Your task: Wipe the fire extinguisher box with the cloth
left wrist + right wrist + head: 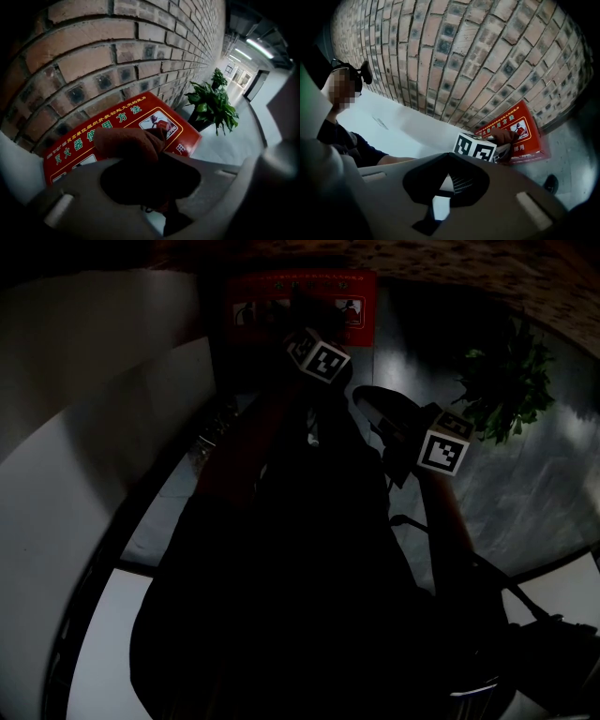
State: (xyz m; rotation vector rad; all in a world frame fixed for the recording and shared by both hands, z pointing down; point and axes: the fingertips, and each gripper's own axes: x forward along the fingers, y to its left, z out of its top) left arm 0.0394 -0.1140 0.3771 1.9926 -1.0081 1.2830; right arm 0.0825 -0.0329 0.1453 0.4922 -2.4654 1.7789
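L tool (140,157): jaws clamped on a bunched brown cloth (129,143), the wad sticking out past the tips. Cloth sits against the red printed face of the fire extinguisher box (140,112); looks like contact, near mid-face by the picture panel. R tool (445,183): jaws drawn close together, nothing between them, held back from the box and off to its plant side, idle.

Step, as I judge it: wiping underway, cloth on the front face. Next move needs pressure kept into the panel and strokes run across the face toward its edges, w/o letting the wad slip out of the jaws.

Room: box stands on the floor (234,140) right up against the brick wall (117,47), so no travel past the box's wall-side edge. Potted plant (211,105) is near one end of the box, so sweep room is limited there. White wall panel (393,122) at the other end of the box. Floor in front of the box is open.
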